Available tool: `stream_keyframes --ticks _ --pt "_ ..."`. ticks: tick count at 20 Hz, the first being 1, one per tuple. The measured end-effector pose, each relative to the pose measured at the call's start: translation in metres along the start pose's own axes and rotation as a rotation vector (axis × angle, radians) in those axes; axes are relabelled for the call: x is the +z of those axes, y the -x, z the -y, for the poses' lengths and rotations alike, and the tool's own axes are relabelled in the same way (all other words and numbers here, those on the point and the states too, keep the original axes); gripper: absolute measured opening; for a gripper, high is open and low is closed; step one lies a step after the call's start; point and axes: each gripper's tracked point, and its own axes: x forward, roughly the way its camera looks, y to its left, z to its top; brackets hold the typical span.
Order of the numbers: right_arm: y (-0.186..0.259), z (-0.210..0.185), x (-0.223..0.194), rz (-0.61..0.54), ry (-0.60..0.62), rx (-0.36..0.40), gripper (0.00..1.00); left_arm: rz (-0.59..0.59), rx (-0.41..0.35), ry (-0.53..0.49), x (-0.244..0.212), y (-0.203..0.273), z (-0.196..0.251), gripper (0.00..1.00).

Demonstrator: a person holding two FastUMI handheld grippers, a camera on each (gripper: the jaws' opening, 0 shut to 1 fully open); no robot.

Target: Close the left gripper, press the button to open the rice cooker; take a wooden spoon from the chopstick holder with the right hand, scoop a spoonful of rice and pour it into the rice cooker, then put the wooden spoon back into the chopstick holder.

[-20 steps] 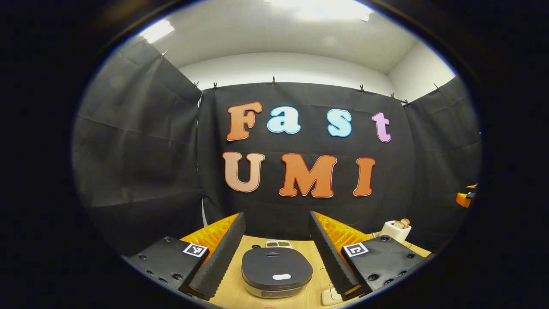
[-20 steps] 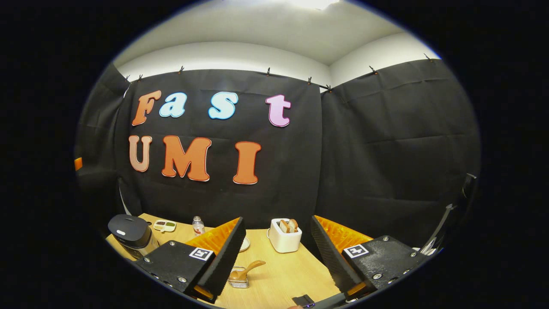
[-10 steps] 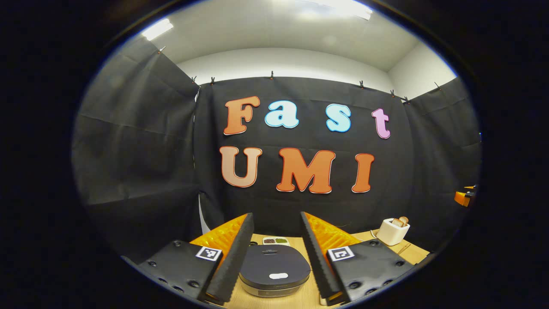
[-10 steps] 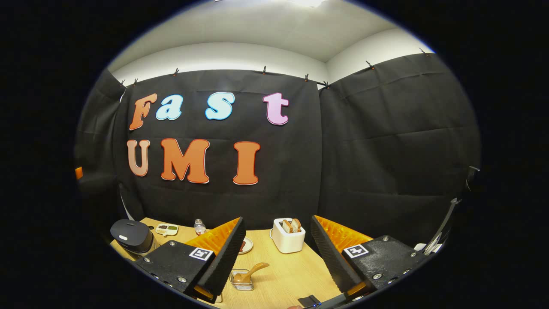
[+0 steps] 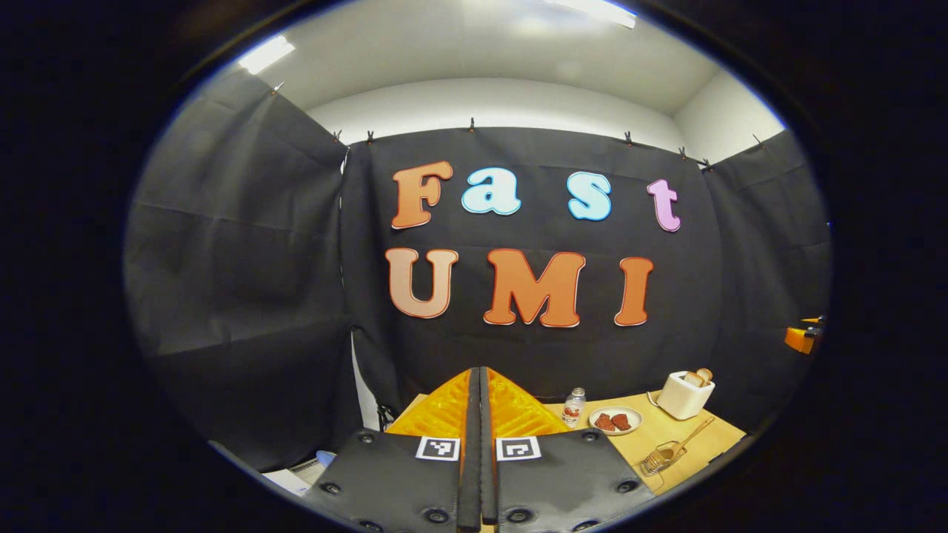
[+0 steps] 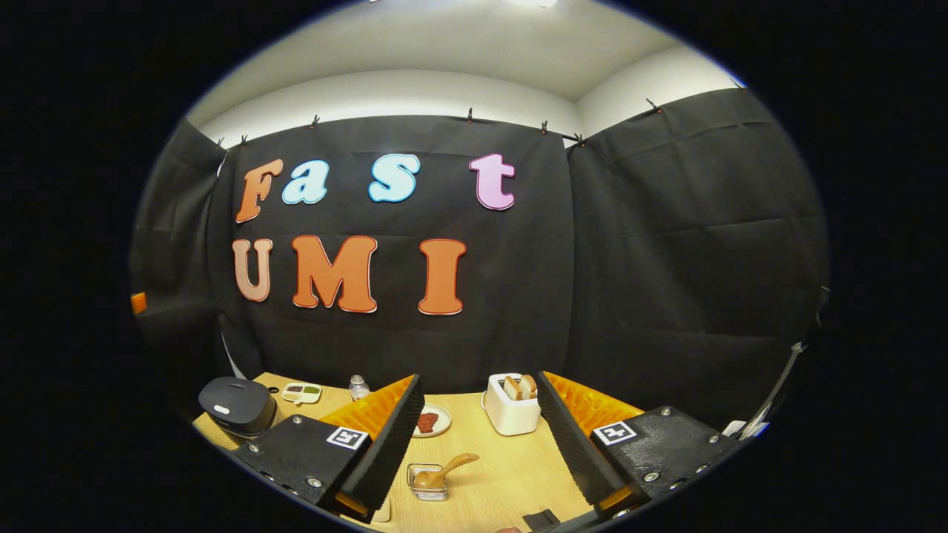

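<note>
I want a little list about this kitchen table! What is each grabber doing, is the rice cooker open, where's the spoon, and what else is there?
left gripper: fingers pressed together, holding nothing
right gripper: fingers wide apart, empty, above the table
rice cooker: lid down, at the table's left end
wooden spoon: in the wire chopstick holder, handle leaning out
toaster: white, bread slices sticking up
plate: holds reddish food
small bottle: near the back wall
divided dish: beside the rice cooker

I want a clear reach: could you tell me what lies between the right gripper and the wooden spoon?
Bare table only, in the right gripper view, ahead of the right gripper to the wooden spoon.
</note>
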Motion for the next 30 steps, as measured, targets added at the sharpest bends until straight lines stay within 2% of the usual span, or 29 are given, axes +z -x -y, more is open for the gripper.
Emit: stream_keyframes --ticks 1,4,5,6,7,9,10,12,13,14,16,17,20,22,25,26,27,30 --pt "0.000 0.001 -0.001 0.001 -0.001 -0.007 0.95 -0.008 -0.016 -0.001 -0.005 -0.003 0.002 0.04" --pt "0.006 -0.006 -0.004 -0.004 -0.013 0.001 0.95 -0.073 -0.049 -0.019 -0.029 -0.012 0.005 0.04" --pt "0.007 -0.006 -0.006 -0.006 -0.009 0.006 1.00 -0.092 -0.061 -0.021 -0.036 -0.016 0.007 0.04" --pt "0.008 -0.005 -0.006 -0.006 -0.004 0.004 1.00 -0.109 -0.074 -0.021 -0.045 -0.021 0.010 0.04" --pt "0.008 -0.002 -0.007 -0.006 0.000 0.000 0.95 -0.132 -0.080 -0.026 -0.056 -0.028 0.011 0.04" --pt "0.008 0.003 -0.010 -0.014 0.001 -0.008 0.95 -0.178 -0.097 -0.033 -0.078 -0.039 0.015 0.04" --pt "0.008 0.004 -0.012 -0.018 0.000 -0.010 1.00 -0.206 -0.111 -0.020 -0.092 -0.042 0.019 0.04" --pt "0.007 0.007 -0.016 -0.029 -0.002 -0.016 1.00 -0.278 -0.134 0.012 -0.122 -0.052 0.021 0.04" --pt "0.006 0.007 -0.019 -0.034 -0.005 -0.018 1.00 -0.309 -0.136 0.017 -0.136 -0.057 0.019 0.04" --pt "0.005 0.008 -0.021 -0.040 -0.009 -0.018 0.95 -0.345 -0.134 0.016 -0.150 -0.061 0.014 0.04" --pt "0.003 0.006 -0.028 -0.056 -0.017 -0.015 0.95 -0.410 -0.145 0.006 -0.179 -0.068 0.012 0.04" --pt "0.003 0.006 -0.032 -0.063 -0.020 -0.015 0.95 -0.445 -0.149 -0.002 -0.193 -0.069 0.011 0.07" --pt "-0.001 0.008 -0.042 -0.088 -0.018 -0.019 0.95 -0.528 -0.154 -0.031 -0.228 -0.075 0.012 0.04" --pt "-0.002 0.010 -0.049 -0.104 -0.016 -0.022 0.95 -0.563 -0.175 -0.019 -0.244 -0.075 0.019 0.04" --pt "-0.007 0.011 -0.057 -0.123 -0.023 -0.024 0.95 -0.601 -0.167 -0.022 -0.266 -0.082 0.020 0.04" --pt "-0.009 0.010 -0.059 -0.128 -0.026 -0.022 0.95 -0.613 -0.168 -0.010 -0.270 -0.082 0.022 0.00" --pt "-0.010 0.009 -0.061 -0.132 -0.027 -0.022 0.95 -0.621 -0.169 0.000 -0.272 -0.083 0.023 0.04" --pt "-0.013 0.008 -0.067 -0.150 -0.033 -0.019 0.95 -0.647 -0.169 0.001 -0.281 -0.089 0.022 0.04"
